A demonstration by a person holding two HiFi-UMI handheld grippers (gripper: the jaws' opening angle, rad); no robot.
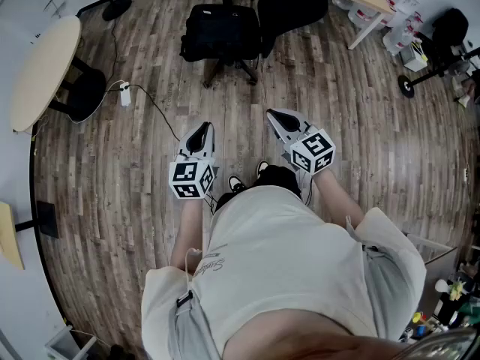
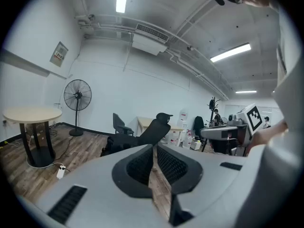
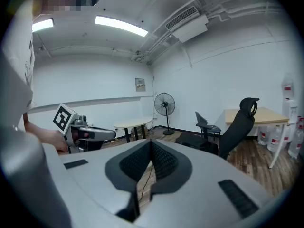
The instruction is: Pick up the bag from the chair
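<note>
2 closed grippers (image 1: 203,127) (image 1: 272,114); bag (image 1: 220,30) on chr (image 1: 294,4)

Person is wearing a cream short-sleeved T-shirt (image 1: 277,261) with script lettering, pale grey shorts (image 1: 187,328) and black shoes (image 1: 236,184). Left gripper (image 1: 204,127) and right gripper (image 1: 272,114) are showing grey shells, black ribbed pads (image 2: 142,167) and black-and-white marker cubes (image 1: 193,179).

Two hand-held grippers show, the left hand-held gripper (image 1: 200,132) and the right hand-held gripper (image 1: 281,120). One bag (image 1: 220,30), three chairs (image 1: 296,2), two tables (image 1: 41,70), one fan (image 2: 77,95).
</note>
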